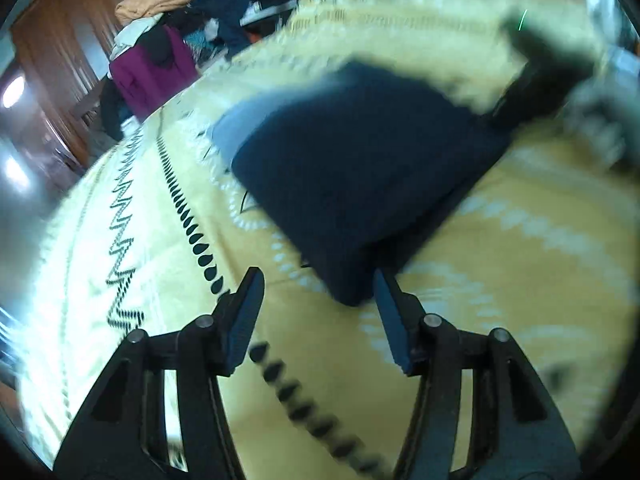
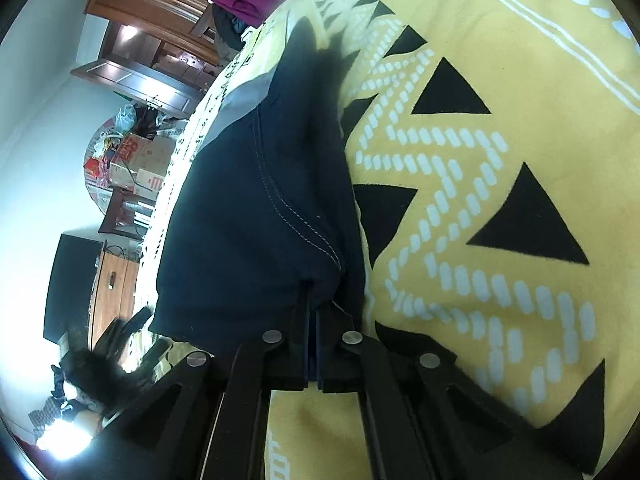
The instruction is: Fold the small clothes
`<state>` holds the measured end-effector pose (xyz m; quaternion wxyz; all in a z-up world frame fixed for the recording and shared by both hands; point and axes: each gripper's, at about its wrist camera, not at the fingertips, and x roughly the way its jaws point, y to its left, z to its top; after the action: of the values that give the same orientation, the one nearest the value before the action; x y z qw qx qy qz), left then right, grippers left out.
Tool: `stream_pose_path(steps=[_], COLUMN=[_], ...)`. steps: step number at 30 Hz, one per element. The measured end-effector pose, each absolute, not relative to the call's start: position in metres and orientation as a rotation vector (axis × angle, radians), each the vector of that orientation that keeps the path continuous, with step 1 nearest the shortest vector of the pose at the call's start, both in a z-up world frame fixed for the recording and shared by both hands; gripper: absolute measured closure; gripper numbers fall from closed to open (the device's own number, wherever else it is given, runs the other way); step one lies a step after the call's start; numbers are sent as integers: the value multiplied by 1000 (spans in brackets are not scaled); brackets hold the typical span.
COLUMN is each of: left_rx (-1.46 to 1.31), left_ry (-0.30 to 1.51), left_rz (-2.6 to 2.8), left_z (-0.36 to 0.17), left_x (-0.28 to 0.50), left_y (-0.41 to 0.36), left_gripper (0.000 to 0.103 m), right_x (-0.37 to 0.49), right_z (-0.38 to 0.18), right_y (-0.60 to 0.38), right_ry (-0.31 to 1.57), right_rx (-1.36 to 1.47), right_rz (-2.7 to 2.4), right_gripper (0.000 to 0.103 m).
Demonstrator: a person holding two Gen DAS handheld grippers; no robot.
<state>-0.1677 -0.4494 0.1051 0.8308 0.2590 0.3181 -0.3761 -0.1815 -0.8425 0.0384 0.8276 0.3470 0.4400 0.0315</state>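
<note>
Navy garment (image 2: 256, 216) — pinched by right gripper (image 2: 314, 300) (left (image 1: 316, 292) agape).

Carrying surface: a bed covered by a yellow fleece blanket (image 2: 500, 80) printed with black triangles, white dashed zigzags and white teardrop rows; in the left wrist view it also shows a black zigzag line and a row of black teardrops near its edge.

Lying directly on the blanket: a folded dark navy garment (image 1: 360, 168) (image 2: 256, 208) with pale contrast stitching along a seam and a grey panel at its far end.

At the far end of the bed: a heap of clothes (image 1: 192, 20), magenta, tan, navy and white pieces mixed. Left wrist view blurred.
</note>
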Motion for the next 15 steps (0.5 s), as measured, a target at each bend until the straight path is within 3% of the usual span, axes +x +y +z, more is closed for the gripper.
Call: stream_pose_path(steps=[5,8,10,11,15], left_rx=[428,520,615,644,538], left_ry=[562,677,779,739,751], left_rz=[-816,-847,-878,-863,-842], left_z=[149,109,65,53,79], left_x=[-145,-116,-119,-129,-127], left_y=[-455,-495,-515,-518,-501], left_gripper=[47,48,65,65,64], right_x=[-185,-190,-194,-193,-188], right_z=[38,50,54,52,48], right_y=[-842,-835,-833,-834,-833], right_ry=[926,935,936,942,962], right_rx=[746,655,626,628,626], right_rz=[62,27,13,12,20], right_gripper=[103,102,102,102,102])
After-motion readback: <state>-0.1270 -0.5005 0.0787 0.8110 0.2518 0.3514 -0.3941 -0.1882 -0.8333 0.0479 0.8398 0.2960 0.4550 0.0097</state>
